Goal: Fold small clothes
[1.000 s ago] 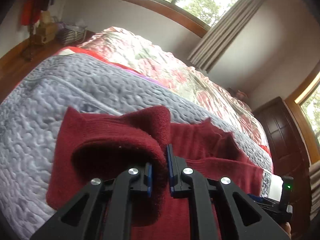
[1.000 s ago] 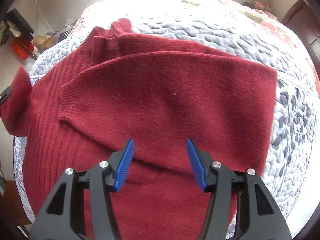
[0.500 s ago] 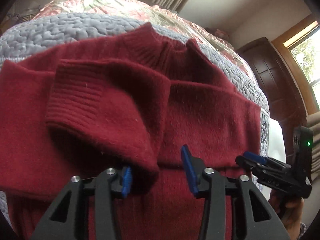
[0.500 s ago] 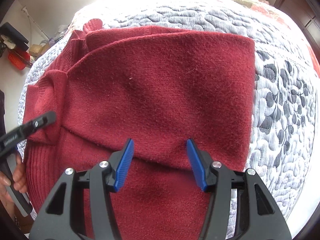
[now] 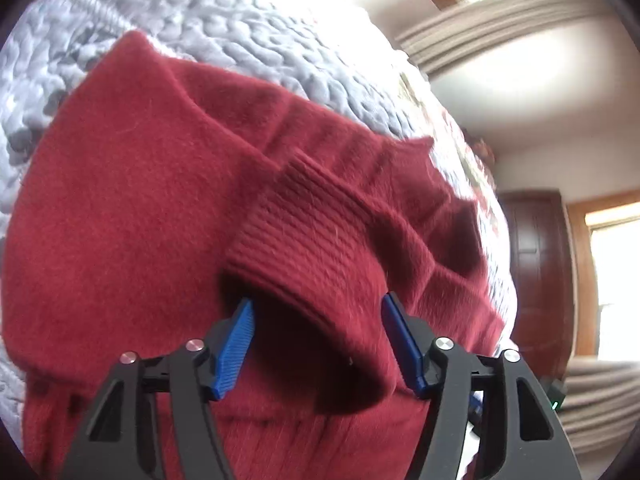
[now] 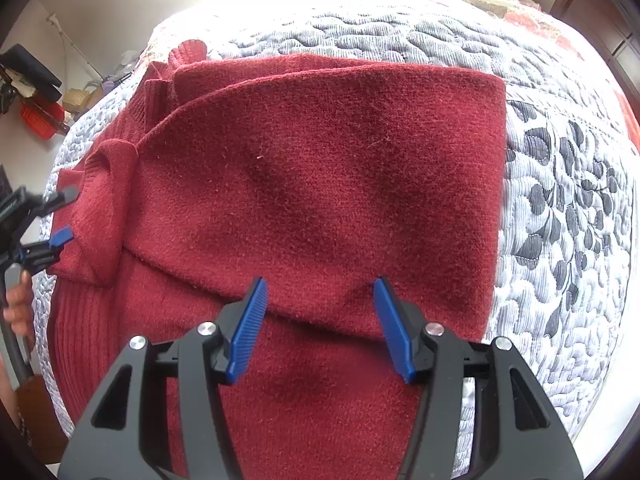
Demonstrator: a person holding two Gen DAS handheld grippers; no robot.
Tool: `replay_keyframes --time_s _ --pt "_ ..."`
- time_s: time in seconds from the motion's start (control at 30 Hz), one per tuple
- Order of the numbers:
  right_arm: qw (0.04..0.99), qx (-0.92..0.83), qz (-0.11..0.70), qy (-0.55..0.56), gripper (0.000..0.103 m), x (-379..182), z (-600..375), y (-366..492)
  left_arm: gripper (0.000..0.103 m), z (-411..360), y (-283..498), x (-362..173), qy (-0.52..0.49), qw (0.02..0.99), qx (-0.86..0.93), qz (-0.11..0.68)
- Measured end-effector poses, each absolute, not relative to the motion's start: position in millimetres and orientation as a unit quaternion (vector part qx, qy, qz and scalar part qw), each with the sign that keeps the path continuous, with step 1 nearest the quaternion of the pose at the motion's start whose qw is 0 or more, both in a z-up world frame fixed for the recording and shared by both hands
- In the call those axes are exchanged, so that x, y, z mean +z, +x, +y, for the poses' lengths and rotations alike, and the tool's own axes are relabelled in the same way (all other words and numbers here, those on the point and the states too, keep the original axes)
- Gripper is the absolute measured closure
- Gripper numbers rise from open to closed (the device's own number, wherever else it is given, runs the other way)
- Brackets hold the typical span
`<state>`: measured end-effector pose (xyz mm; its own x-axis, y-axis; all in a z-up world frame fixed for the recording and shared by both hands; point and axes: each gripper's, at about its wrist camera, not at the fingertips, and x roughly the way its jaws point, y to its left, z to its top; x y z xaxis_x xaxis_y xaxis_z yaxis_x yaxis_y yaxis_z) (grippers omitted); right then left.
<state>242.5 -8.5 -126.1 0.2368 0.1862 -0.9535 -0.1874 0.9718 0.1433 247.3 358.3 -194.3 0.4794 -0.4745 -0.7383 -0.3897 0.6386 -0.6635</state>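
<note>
Fingers: left gripper (image 5: pixel 316 340) has its blue ribbed pads (image 5: pixel 234 354) spread wide, nothing clamped. Ribbed cuff of a sleeve (image 5: pixel 320 248) lies loose in the gap between them, draped over the garment body; can't tell if either pad touches it. Right gripper (image 6: pixel 318 326) is also spread wide and empty, blue pads (image 6: pixel 246 330) poised over the lower edge of a folded-over panel, apart from the cloth as far as I can see.

Task item: dark red knit sweater (image 6: pixel 312 184) lying flat on a grey-white quilted bedspread (image 6: pixel 560 208) with dark leaf print on one side. Right wrist view: one side panel is folded across the body, straight edge at right, ribbed hem at lower left, collar (image 6: pixel 192 50) at the far end. Cuff is folded in at the left edge of the sweater, with the left gripper's tips just beside it and a person's hand (image 6: pixel 18 304) on its handle.

Writing/labels: none readable on sweater or grippers. Small green indicator light (image 5: pixel 555 405) on a dark device at lower right of the left wrist view.

Containers: red basket-like thing (image 6: pixel 40 124) on the floor at far left, contents too small to tell.

Background: floral cover (image 6: pixel 520 4) further up the bed, dark wooden door (image 5: pixel 536 272), beige curtains (image 5: pixel 500 24).
</note>
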Motion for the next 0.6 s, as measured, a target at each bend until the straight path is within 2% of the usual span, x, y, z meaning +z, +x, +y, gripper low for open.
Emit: replay_keyframes --time_s 0.03,0.07,0.1,0.17,0.27,0.37,0.43,0.5,0.6 --pt "0.787 0.118 0.606 -0.003 0.047 -125.7 -9.8 241.8 0.046 360.8 249.4 -195.3 -0.433 0.746 -0.022 0.506" --pt "0.787 0.116 0.605 -0.005 0.047 -125.3 -11.7 241.2 0.054 363.6 251.7 -195.8 -0.438 0.744 -0.017 0.504" --pt "0.788 0.114 0.605 -0.006 0.047 -124.9 -13.9 240.9 0.067 363.8 254.7 -196.5 -0.438 0.744 -0.012 0.504" --pt "0.789 0.111 0.605 -0.002 0.047 -124.5 -19.7 240.5 0.087 357.6 261.3 -196.2 -0.433 0.747 -0.007 0.504" --pt "0.79 0.108 0.604 0.003 0.047 -123.8 -25.5 240.2 0.093 342.9 263.1 -182.0 -0.41 0.768 0.004 0.492" --pt "0.791 0.107 0.603 0.006 0.047 -123.7 -32.1 240.9 0.093 309.8 267.4 -154.6 -0.358 0.807 -0.042 0.468" --pt "0.79 0.106 0.604 0.011 0.047 -124.0 -35.1 242.0 0.09 270.3 273.5 -142.4 -0.327 0.806 -0.133 0.476" --pt "0.79 0.105 0.604 0.015 0.047 -123.3 -36.6 243.3 0.072 237.0 272.6 -135.8 -0.287 0.799 -0.187 0.494" --pt "0.791 0.107 0.602 0.011 0.047 -117.4 -42.1 245.1 0.057 218.1 268.3 -129.9 -0.245 0.804 -0.203 0.502"
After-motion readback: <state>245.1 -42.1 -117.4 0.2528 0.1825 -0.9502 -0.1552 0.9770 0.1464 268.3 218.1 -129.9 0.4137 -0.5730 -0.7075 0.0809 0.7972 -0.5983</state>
